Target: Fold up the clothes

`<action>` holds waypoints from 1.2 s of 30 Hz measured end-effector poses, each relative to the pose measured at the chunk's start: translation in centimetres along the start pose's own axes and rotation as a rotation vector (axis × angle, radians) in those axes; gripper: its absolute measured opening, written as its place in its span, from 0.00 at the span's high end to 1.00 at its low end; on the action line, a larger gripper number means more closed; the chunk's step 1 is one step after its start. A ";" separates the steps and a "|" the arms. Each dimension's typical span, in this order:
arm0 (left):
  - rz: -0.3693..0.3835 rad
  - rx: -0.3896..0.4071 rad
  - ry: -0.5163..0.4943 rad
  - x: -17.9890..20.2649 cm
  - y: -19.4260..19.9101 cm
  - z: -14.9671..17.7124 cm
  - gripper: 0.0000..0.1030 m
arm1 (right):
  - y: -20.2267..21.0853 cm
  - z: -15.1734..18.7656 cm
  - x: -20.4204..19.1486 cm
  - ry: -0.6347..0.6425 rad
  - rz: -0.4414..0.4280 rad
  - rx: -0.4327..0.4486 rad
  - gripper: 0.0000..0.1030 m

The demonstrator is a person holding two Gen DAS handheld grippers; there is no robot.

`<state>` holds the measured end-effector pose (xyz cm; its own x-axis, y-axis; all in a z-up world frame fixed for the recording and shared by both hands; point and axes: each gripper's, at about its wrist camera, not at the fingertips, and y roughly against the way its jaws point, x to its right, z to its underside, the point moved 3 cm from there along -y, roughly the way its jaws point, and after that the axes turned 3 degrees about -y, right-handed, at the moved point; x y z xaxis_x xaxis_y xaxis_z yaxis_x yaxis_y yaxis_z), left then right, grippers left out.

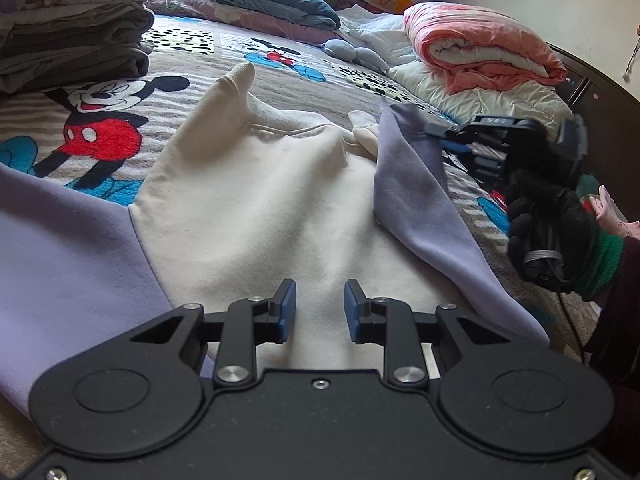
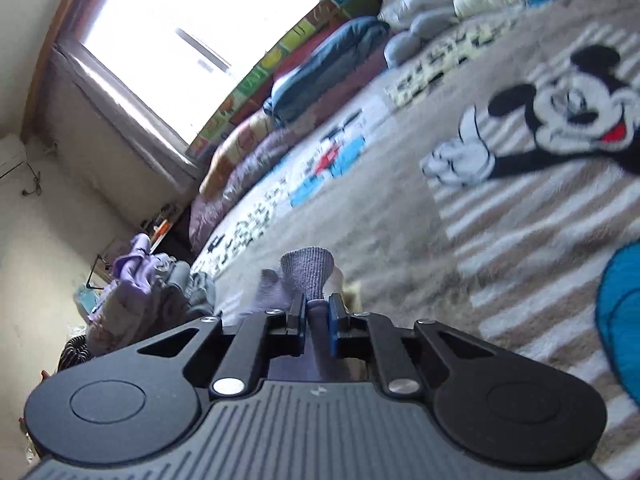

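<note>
A cream and lilac sweatshirt lies spread on the bed. My left gripper hovers open just above its cream body, nothing between the blue pads. The lilac right sleeve is lifted and folded inward over the body. My right gripper, held by a black-gloved hand, grips that sleeve at its far end. In the right wrist view my right gripper is shut on the lilac ribbed cuff. The left lilac sleeve lies flat at the left.
A Mickey Mouse blanket covers the bed. A stack of folded grey clothes sits at back left. A rolled pink quilt, a blue duvet and pillows lie at the back. The dark bed frame runs along the right.
</note>
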<state>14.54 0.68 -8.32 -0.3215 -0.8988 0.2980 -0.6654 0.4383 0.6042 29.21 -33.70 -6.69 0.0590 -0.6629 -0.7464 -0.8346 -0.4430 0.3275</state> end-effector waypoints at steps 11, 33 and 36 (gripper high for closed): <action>0.009 0.016 -0.044 1.0 0.6 -0.1 0.77 | 11.2 -2.9 -0.9 -0.007 0.025 0.162 0.88; 0.048 -0.006 -0.239 4.5 -1.1 1.7 0.77 | 25.5 -0.2 13.1 -0.269 0.258 0.376 0.88; 0.067 0.005 -0.278 5.3 -1.0 2.0 0.77 | 25.0 -0.2 14.1 -0.301 0.275 0.348 0.88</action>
<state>12.16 -4.48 -8.79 -0.5368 -0.8348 0.1224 -0.6398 0.4974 0.5859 9.27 -54.29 -8.94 -0.3044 -0.5013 -0.8099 -0.9323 -0.0174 0.3612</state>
